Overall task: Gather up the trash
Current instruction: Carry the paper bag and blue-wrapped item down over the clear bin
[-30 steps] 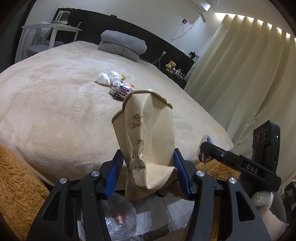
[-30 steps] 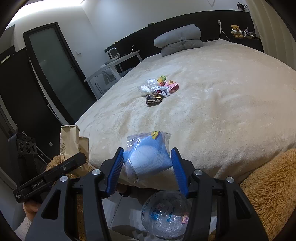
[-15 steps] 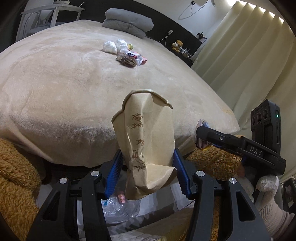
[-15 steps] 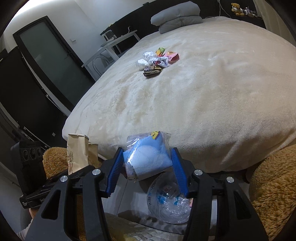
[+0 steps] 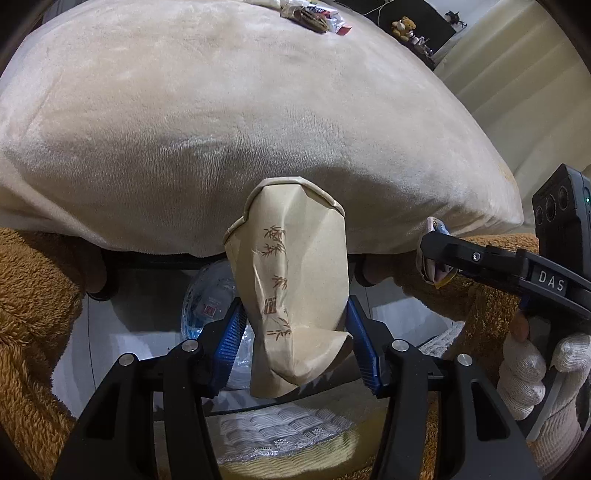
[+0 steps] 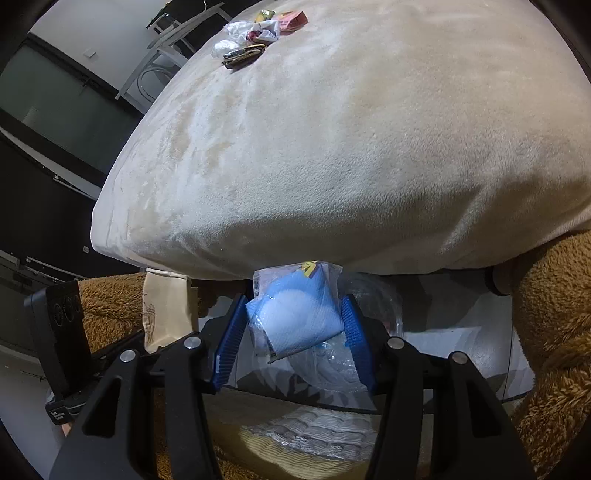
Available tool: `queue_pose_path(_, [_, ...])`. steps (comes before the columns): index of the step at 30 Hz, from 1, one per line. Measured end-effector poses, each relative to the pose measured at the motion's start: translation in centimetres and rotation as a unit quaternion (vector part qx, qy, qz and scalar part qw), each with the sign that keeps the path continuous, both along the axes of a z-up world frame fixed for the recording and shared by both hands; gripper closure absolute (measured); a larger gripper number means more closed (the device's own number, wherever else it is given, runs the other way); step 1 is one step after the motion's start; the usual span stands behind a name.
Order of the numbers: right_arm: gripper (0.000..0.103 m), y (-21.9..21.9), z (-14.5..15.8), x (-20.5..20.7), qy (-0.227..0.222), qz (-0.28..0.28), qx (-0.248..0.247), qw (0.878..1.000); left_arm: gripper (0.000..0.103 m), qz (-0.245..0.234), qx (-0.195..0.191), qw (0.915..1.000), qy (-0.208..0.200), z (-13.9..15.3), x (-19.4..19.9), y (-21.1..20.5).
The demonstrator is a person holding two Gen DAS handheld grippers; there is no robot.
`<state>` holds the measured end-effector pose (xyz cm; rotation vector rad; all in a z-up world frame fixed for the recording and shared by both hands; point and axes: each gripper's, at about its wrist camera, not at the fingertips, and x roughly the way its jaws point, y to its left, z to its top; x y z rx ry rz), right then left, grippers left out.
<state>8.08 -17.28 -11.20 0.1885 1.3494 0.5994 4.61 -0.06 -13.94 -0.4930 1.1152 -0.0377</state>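
1. The left tool [image 5: 295, 339] pinches a crumpled tan paper bag [image 5: 291, 295] printed with bamboo sprigs; the bag stands upright between the blue pads, low at the foot of the bed [image 5: 221, 129].
2. The right tool [image 6: 293, 332] is clamped on a clear plastic packet [image 6: 295, 314] with blue and white contents, held just below the bed's edge.
3. Beneath both tools, a clear plastic bin liner [image 6: 373, 314] holds wrappers on the floor.
4. A small heap of trash [image 6: 255, 33] lies on the cream blanket far up the bed, well apart from both tools.
5. A gloved hand [image 5: 532, 373] grips the right tool's handle.
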Motion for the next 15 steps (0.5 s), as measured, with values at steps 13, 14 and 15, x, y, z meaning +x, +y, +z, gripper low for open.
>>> queue_pose_path(13, [0.050, 2.1, -3.5, 0.5, 0.061, 0.001, -0.072, 0.996, 0.049, -0.028, 0.017, 0.9964, 0.078, -2.8, 0.8, -2.0])
queue_pose_path(14, [0.050, 2.0, -3.6, 0.4, 0.063, 0.001, -0.073, 0.995, 0.049, -0.029, 0.017, 0.9960, 0.082, -3.0, 0.9, -2.2])
queue_pose_path(15, [0.050, 2.0, -3.8, 0.6, 0.065, 0.001, -0.074, 0.995, 0.049, -0.030, 0.018, 0.9956, 0.087, -3.1, 1.0, -2.3])
